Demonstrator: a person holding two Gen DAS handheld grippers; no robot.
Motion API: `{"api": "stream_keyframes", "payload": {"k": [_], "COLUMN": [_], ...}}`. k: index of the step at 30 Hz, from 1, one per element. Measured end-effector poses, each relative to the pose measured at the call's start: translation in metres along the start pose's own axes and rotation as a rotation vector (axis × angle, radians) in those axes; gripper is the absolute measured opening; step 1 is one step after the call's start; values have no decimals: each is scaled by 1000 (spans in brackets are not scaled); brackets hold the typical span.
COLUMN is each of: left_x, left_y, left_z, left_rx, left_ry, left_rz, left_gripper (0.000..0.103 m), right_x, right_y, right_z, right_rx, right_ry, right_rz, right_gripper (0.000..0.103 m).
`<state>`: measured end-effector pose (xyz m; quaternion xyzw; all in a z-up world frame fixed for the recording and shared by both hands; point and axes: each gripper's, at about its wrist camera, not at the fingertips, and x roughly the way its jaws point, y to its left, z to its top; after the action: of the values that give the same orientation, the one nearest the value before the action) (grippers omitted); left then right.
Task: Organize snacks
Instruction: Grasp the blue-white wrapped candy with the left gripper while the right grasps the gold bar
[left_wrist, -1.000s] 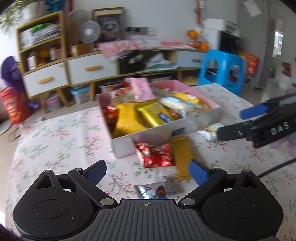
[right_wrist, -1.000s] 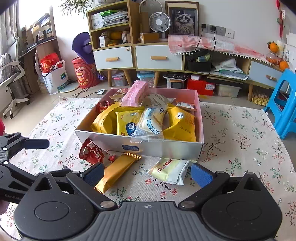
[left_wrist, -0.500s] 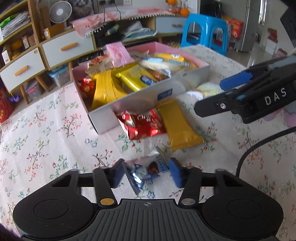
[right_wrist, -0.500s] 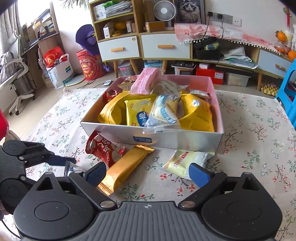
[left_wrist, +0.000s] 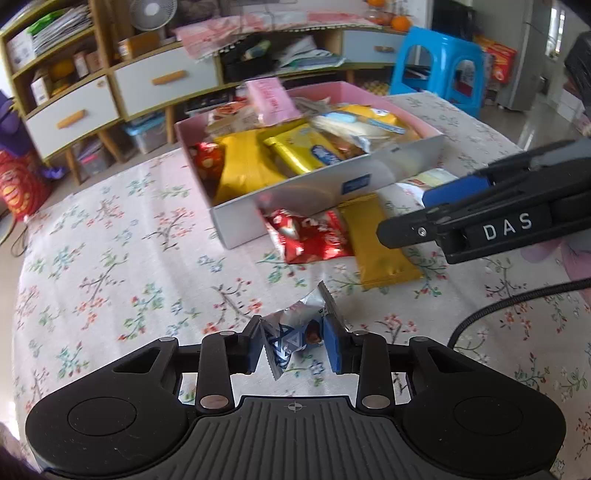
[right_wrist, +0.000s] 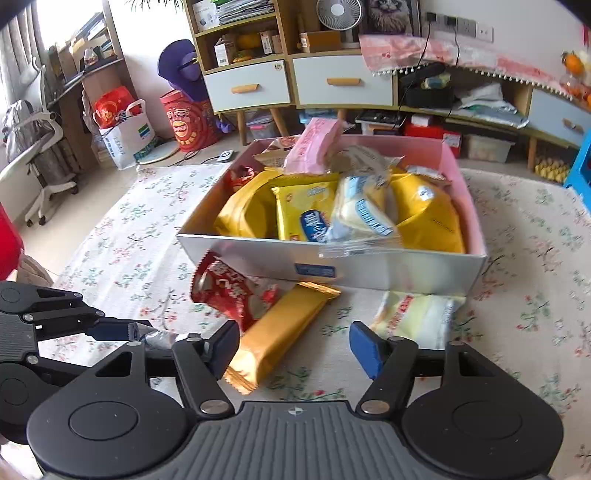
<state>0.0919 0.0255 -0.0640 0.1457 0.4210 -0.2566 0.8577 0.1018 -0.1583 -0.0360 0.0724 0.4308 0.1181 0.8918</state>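
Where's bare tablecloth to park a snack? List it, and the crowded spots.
Free: the floral cloth left of the box, and right of the box. Crowded: along the box front, where the red packet, gold bar and pale packet lie; the box is heaped.

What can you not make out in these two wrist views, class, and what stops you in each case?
- Silver-blue candy, left wrist view: the left gripper jaws cover its ends; print too small.
- Pale yellow packet, right wrist view: far end tucked under the box.
- Snacks at the box bottom, both views: buried under upper packets.
- Red packet lettering, left wrist view: blurred.
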Motion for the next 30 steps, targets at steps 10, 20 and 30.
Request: {"api": "stream_keyframes", "payload": {"k": [10, 20, 30], "left_x": [0, 4, 1], "left_y": [11, 16, 13], "left_z": [0, -9, -16], "left_rx": [-126, -147, -12], "left_ry": [40, 57, 49], "left_rz": [44, 21, -38], "left_gripper": [32, 37, 50], "right_x": [18, 18, 11], "right_y": [18, 25, 6], "right_z": [-7, -13, -11], "right_rx": [-17, -142, -160], "right_ry": [45, 41, 69], "right_rz": [6, -71, -57], "right_gripper": [54, 46, 54]}}
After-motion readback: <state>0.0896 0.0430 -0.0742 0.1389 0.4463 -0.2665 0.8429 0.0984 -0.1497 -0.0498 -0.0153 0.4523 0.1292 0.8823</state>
